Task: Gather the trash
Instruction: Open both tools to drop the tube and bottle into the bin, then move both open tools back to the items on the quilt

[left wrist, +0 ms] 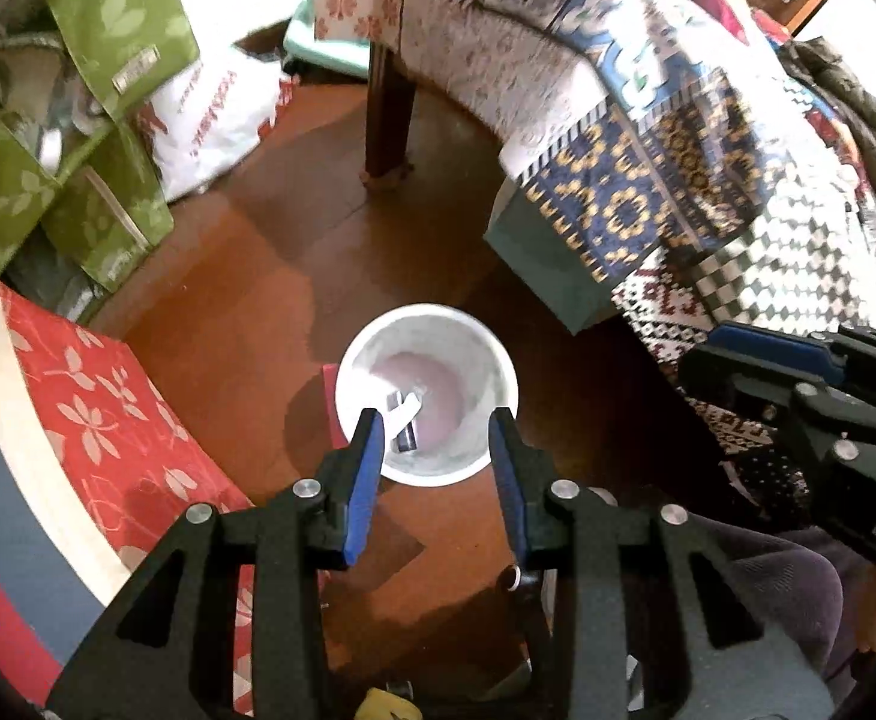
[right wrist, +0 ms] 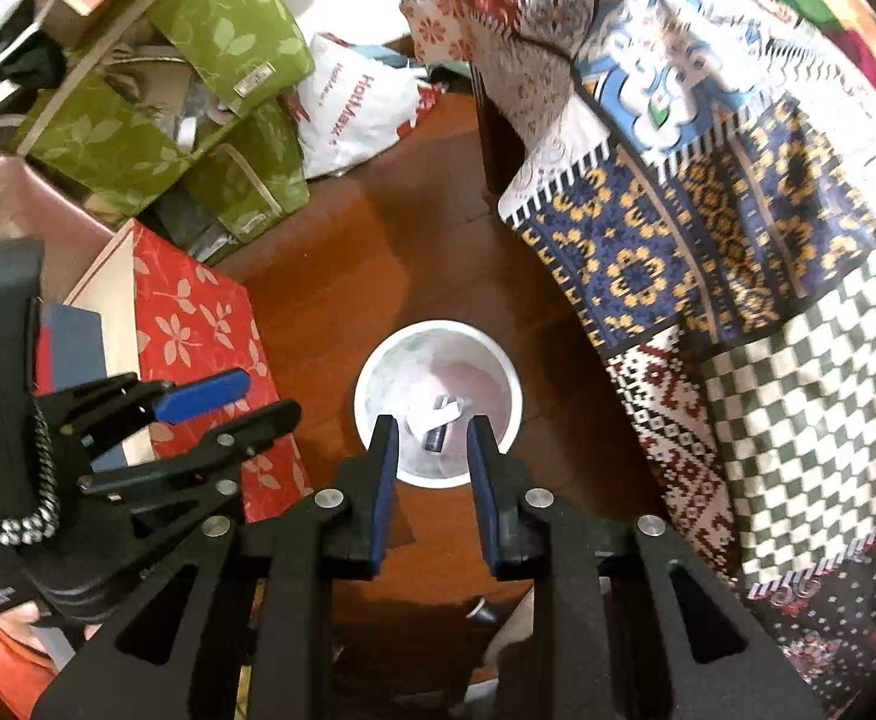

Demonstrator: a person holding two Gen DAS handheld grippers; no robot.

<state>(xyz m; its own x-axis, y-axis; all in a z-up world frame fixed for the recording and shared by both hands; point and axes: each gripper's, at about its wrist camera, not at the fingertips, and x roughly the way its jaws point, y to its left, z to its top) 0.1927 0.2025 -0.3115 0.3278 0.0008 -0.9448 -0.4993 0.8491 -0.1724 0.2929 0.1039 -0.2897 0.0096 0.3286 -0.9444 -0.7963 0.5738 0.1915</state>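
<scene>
White bin (left wrist: 429, 396) stands on the brown floor (left wrist: 270, 252) at frame centre, holding a white scrap (left wrist: 401, 411) and a small dark item (left wrist: 407, 439). Left tool (left wrist: 435, 438) and right tool (right wrist: 432, 444) hover above it, jaws parted, empty. Red floral box (left wrist: 108, 420) lies lower left; patterned quilt (left wrist: 648, 138) upper right.

A lived-in room of a home: a reddish wooden floor (left wrist: 270, 252), a patchwork quilt (right wrist: 708, 180) draped over furniture on the right, green leaf-print fabric boxes (right wrist: 222, 54) stacked at far left, a red floral box (left wrist: 102, 420) nearer, a white plastic shopping bag (right wrist: 354, 114) between.
</scene>
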